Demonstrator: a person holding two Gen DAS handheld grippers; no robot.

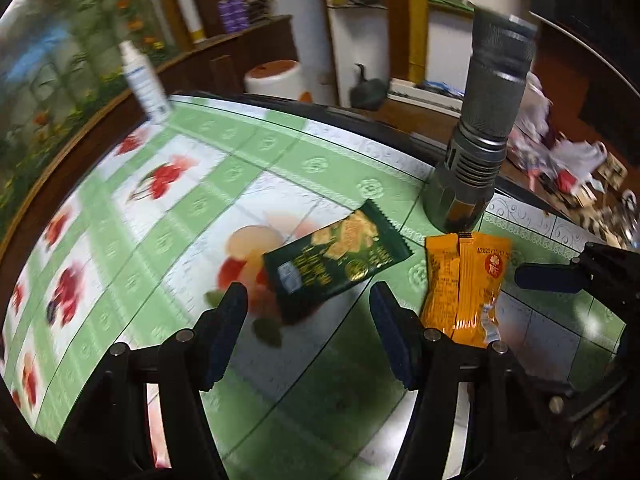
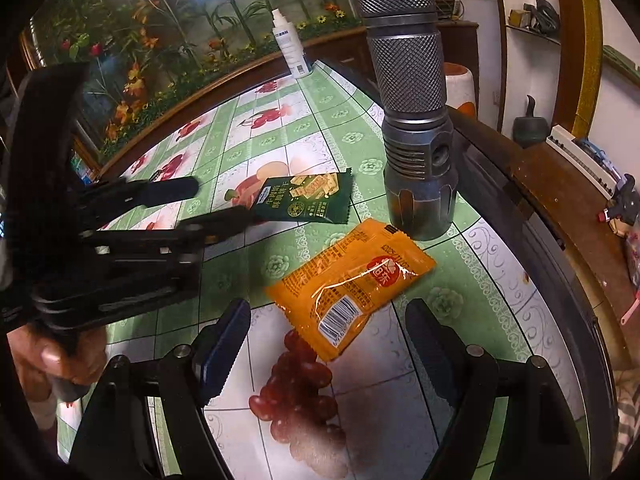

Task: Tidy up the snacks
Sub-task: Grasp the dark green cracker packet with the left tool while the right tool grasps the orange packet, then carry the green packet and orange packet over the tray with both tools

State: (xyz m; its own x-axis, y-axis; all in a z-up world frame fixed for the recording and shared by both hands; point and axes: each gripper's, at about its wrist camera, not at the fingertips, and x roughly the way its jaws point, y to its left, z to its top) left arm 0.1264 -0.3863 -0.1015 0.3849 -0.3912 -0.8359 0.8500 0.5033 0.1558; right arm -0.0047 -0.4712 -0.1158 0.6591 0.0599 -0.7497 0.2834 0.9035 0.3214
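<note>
A dark green cracker packet [image 1: 336, 256] [image 2: 308, 198] lies flat on the fruit-print tablecloth [image 1: 192, 204]. My left gripper [image 1: 308, 312] [image 2: 224, 200] stands open just short of it, with the packet's near end in line with the gap and neither pad pressing on it. An orange snack packet [image 2: 348, 280] [image 1: 464, 284] lies to the right of the green one. My right gripper [image 2: 328, 324] is open around the orange packet's near end, with both pads clear of it. One right finger [image 1: 548, 278] shows at the right edge of the left wrist view.
A tall grey metal flashlight [image 1: 480, 120] [image 2: 412, 100] stands upright just behind the two packets. A white spray bottle [image 2: 290, 44] [image 1: 144, 80] stands at the table's far corner. The table's dark rim [image 2: 520, 208] runs close on the right. A person's hand [image 2: 52, 356] holds the left gripper.
</note>
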